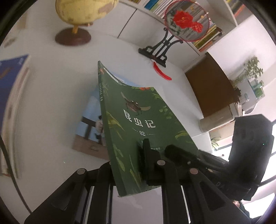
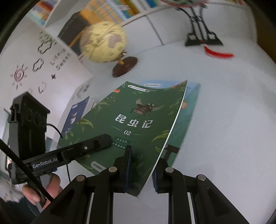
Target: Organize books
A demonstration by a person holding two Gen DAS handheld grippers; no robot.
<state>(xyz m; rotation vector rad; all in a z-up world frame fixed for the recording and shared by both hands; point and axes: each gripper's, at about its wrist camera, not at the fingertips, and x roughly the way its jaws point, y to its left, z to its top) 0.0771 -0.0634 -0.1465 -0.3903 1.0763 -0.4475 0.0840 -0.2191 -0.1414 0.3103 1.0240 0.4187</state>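
While both hand-held tools clamp its near edge, the green book [image 1: 138, 124] hangs tilted above the white table [image 1: 51, 86], lifted clear of a blue-covered book [image 1: 89, 127] lying flat beneath it. Left gripper [image 1: 127, 165]: jaws narrow, pinched on the lower edge near the spine side. Right gripper [image 2: 141, 170]: jaws close together, w/ the open page-edge corner of the same cover betw. them; the left pad presses the cover, the right pad sits behind the page edge, so it reads as a grip.

Key relation: the book's long axis runs straight away from both grippers, title end far, bottom edge at the fingers. Each tool holds a separate corner of that edge, so neither is nearer. Judgement: any next shift needs both hands moving together, or the thin cover will bend more than the bow already visible.

Left wrist view shows the spine, the upright stack w/ a dark blue book [image 1: 12, 72] at far left, the globe [image 1: 84, 12] and the fan stand [image 1: 155, 50] behind. Right wrist view shows instead the page edge, the left tool lying across the cover, plus a bare hand [image 2: 46, 187] gripping its handle.
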